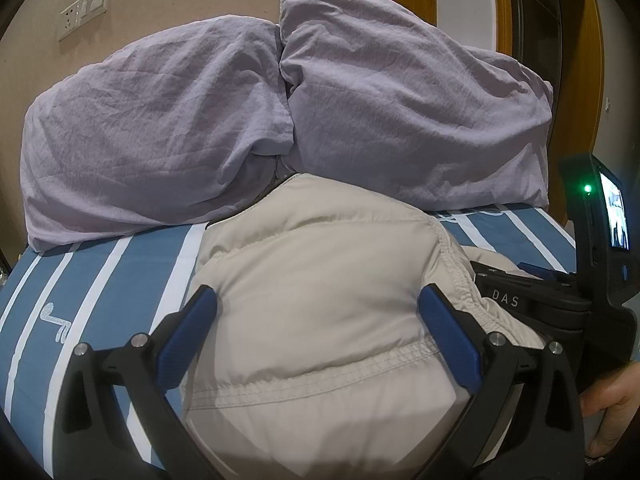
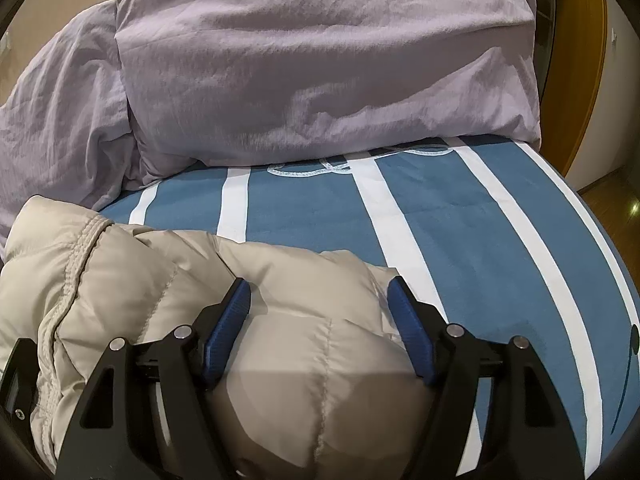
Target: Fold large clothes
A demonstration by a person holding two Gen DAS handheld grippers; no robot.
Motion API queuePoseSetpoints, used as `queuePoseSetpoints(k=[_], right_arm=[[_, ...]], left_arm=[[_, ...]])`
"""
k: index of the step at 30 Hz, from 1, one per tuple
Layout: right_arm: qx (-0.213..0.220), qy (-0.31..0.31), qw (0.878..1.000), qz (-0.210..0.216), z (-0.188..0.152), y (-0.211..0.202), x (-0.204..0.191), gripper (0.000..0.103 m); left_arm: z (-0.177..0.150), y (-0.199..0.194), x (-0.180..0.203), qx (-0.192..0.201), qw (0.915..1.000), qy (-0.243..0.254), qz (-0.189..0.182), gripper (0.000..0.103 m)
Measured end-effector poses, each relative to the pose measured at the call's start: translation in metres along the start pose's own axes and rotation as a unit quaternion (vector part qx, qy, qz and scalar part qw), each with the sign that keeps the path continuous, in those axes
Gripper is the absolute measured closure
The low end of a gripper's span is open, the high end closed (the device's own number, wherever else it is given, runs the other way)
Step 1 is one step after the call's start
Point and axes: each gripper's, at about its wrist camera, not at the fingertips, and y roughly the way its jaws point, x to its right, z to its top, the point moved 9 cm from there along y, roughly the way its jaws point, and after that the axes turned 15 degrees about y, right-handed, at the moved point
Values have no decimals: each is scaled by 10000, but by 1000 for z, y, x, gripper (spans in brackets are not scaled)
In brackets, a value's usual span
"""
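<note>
A beige puffer jacket (image 1: 320, 264) lies bunched in a thick folded bundle on the bed. My left gripper (image 1: 316, 292) stands over it with its jaws wide apart. The padded cloth bulges up between the blue pads (image 1: 192, 328) and also runs on beneath them. In the right wrist view the same jacket (image 2: 132, 280) spreads to the left, its stitched hem showing. My right gripper (image 2: 319, 282) is over the jacket's right end with its jaws apart and a puffed panel between the pads (image 2: 226, 320). Neither gripper pinches the cloth.
The bed sheet (image 2: 460, 220) is blue with white stripes. Two lilac pillows (image 1: 152, 120) (image 1: 400, 100) lean against the wall behind the jacket. The right tool's black housing (image 1: 600, 272) and a hand (image 1: 608, 400) are at the right. The bed's right edge drops to a wooden floor (image 2: 612, 188).
</note>
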Motion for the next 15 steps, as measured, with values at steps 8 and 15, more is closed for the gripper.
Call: queuePoseSetpoints(k=[8,15], right_arm=[[-17,34,10000,18,1,1,0,30],[-28,101,9999,6,0,3,0,29]], left_arm=[[-1,-1,1,1,10000,4,-5,2],[4,-7,-3,4,9998,-92,-167,2]])
